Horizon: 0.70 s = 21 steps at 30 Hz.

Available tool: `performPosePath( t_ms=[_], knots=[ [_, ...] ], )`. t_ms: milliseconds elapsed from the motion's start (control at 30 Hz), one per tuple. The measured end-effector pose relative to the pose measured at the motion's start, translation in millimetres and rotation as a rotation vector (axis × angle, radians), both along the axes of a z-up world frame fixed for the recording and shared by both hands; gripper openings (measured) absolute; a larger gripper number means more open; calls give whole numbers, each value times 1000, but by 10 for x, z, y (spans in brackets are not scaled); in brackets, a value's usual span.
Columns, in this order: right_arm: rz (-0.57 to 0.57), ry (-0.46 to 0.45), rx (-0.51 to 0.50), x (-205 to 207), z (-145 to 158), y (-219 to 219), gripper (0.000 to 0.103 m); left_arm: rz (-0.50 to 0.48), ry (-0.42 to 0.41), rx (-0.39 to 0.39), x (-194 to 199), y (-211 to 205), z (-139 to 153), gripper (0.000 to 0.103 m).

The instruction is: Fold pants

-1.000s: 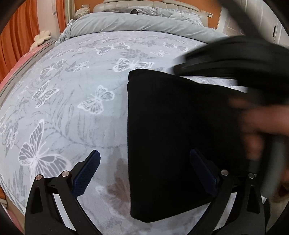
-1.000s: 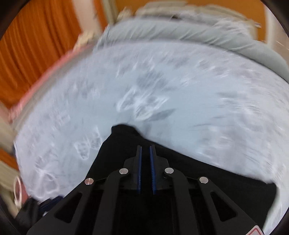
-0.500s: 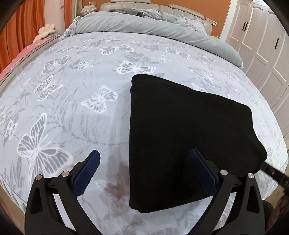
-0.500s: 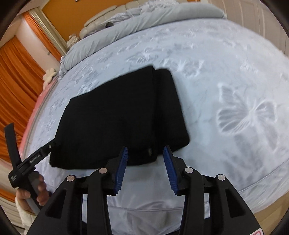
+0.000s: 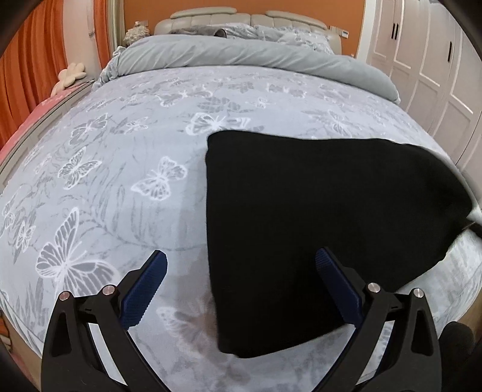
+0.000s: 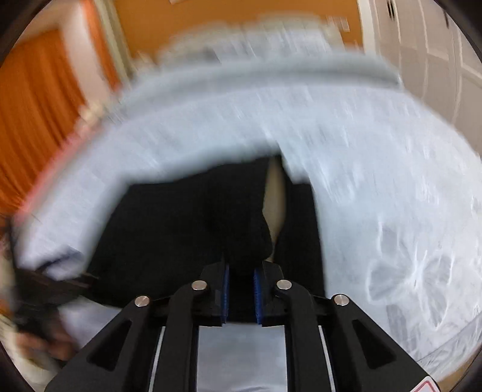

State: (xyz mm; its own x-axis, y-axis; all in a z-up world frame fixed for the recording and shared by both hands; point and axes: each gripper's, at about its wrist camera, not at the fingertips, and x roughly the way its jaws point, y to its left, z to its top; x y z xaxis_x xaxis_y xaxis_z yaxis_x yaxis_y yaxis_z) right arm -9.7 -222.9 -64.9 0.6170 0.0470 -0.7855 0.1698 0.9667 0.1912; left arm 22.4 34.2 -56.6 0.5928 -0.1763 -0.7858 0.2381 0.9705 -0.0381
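left gripper (image 5: 241,289) jaws wide, empty – pants (image 5: 316,217) below | right gripper (image 6: 241,297) jaws pinching pants

The left wrist view looks from the foot of the bed (image 5: 126,193) toward the headboard (image 5: 241,18), high above the bedspread. The right wrist view faces the same way, lower and nearer, blurred. Both share the black pants (image 5: 325,217) (image 6: 180,229), the orange curtains (image 5: 27,75) (image 6: 36,114) and the white wardrobe doors (image 5: 427,60) (image 6: 421,54).
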Motion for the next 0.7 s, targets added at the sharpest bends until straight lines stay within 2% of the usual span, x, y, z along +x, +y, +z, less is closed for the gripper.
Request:
performPosePath(
  t_ms=[33,67,100,167,267,333,400,533,633,667,700],
  knots=[
    [-6,21,66,8,-171,-78,18,-7,13,14,7,-33,-31,97],
    [-37,-31,127,-79,-130,-140,18,-8,17,23,7,-46,-45,97],
    [-49,-33,151,-115,-87,-168,19,-6,13,39,-4,-55,-55,97],
    [-95,-79,137,-219,88,-190,27,-6,-3,59,-23,-65,-52,97],
    [-59,-115,108,-160,302,-134,28,-2,-6,64,-16,-77,-51,97],
    [-40,-112,77,28,365,-121,44,-1,-2,65,-9,-80,-61,97],
    [-42,-89,41,267,349,-166,53,0,-2,67,-8,-78,-66,97],
    [-62,-8,38,741,204,-318,54,-5,-5,70,-6,-81,-71,98],
    [-56,35,80,989,53,-366,54,-7,-3,70,11,-84,-93,98],
    [-46,39,112,1062,-12,-384,52,-7,-1,70,20,-83,-101,98],
    [-34,30,125,1079,-21,-386,37,-7,0,69,28,-84,-105,98]
  ],
)
